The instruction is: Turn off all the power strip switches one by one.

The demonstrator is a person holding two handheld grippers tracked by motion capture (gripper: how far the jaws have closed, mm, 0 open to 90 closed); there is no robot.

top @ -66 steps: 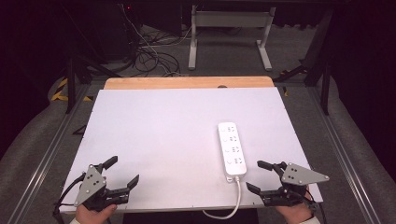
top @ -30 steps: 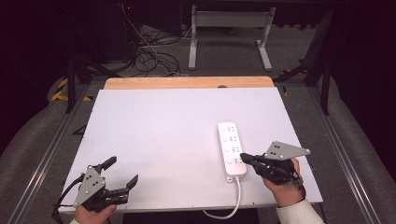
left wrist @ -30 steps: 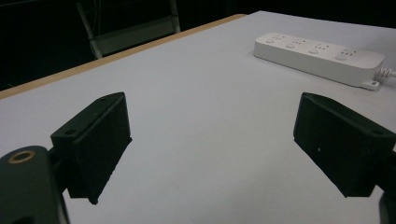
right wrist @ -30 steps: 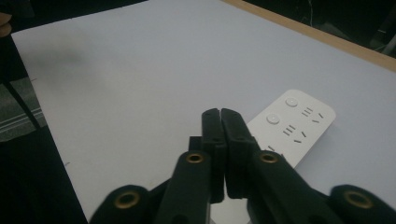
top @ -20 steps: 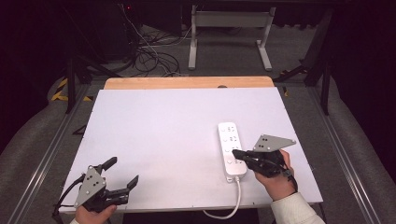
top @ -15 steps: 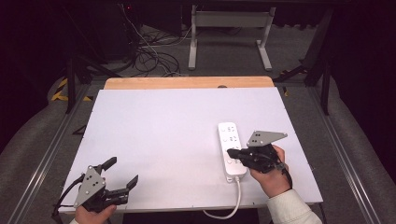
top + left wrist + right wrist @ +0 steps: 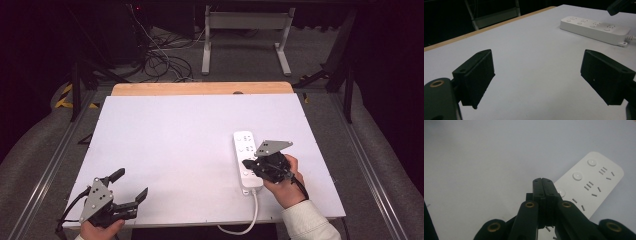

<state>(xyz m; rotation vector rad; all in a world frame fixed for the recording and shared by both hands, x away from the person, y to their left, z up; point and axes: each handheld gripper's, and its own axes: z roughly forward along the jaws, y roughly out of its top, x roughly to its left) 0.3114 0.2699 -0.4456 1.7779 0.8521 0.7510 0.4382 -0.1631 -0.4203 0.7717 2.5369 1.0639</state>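
Observation:
A white power strip (image 7: 245, 159) lies lengthwise on the right half of the white tabletop (image 7: 175, 140), with round buttons beside its sockets (image 7: 594, 182). My right gripper (image 7: 247, 164) is shut with nothing between its jaws. Its closed tip (image 7: 542, 181) hovers over the strip's near half, next to a round button; whether it touches I cannot tell. My left gripper (image 7: 131, 185) rests at the front left corner of the table, jaws wide open and empty (image 7: 536, 72). In the left gripper view the strip (image 7: 596, 28) lies far off at the upper right.
The strip's white cord (image 7: 252, 220) runs off the table's front edge. A wooden band (image 7: 200, 88) borders the far edge. Beyond it are floor cables (image 7: 160, 60) and a metal stand (image 7: 245, 35). Metal rails run along both sides of the table.
My right gripper, open at the front right corner in the earliest frame, has shut and moved left and forward to the power strip. The left gripper has stayed in place.

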